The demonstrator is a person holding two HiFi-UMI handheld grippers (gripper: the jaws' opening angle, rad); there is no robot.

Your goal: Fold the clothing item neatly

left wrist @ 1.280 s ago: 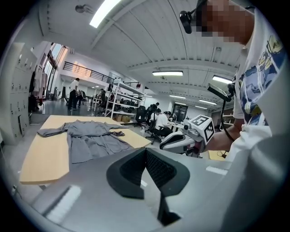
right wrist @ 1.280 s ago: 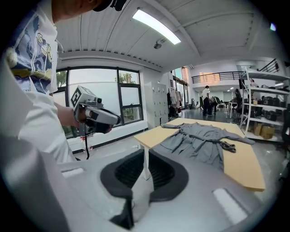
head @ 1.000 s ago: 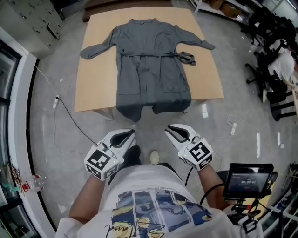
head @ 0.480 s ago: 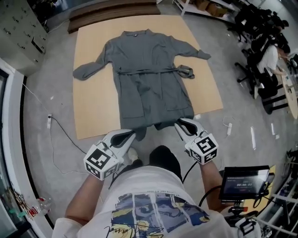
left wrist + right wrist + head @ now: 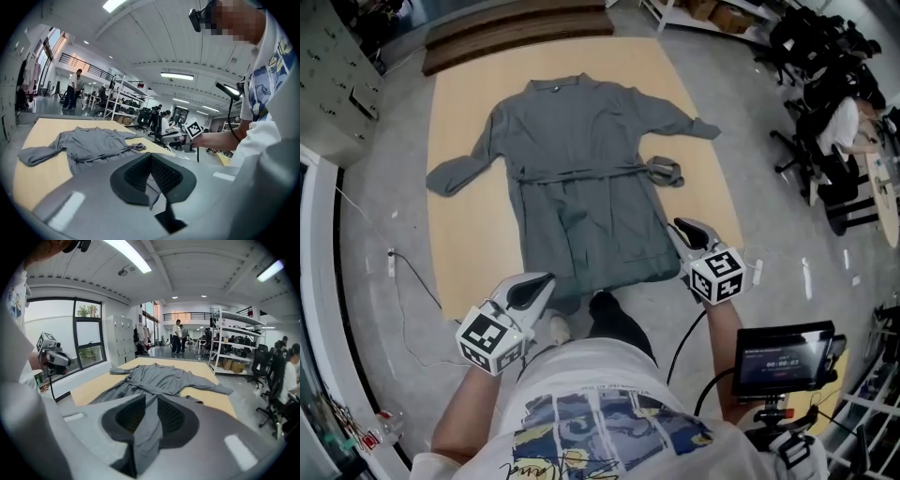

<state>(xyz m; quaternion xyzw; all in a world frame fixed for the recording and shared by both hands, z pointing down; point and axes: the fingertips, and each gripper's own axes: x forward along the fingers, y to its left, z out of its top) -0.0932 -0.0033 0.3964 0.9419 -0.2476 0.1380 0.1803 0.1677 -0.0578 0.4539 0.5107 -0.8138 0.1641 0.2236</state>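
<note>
where the robe (image 5: 581, 187) lies: spread flat, front up, on the wooden table (image 5: 455, 244), with the collar at the far end and the hem at the near edge, by the person.
left sleeve (image 5: 455, 173): stretched outward and angled back toward the table's left edge.
right sleeve (image 5: 680, 120): stretched outward toward the far right corner, cuff on bare wood.
belt (image 5: 581, 174): runs across the waist; its loose end lies bunched on the wood just beside the robe's right edge.
left gripper (image 5: 539, 281): jaws pressed together with nothing between them, held low at the near edge, close to the hem's left corner.
right gripper (image 5: 684, 227): jaws a little apart and opening; grey cloth shows through the gap, but the pads do not press on it; it hangs just beside the robe's lower right edge.
person: stands at the near edge in a white printed shirt (image 5: 609, 412), an arm out to each side of the hem.
screen (image 5: 783, 358): mounted on a stand at the person's right, well apart from the table.
</note>
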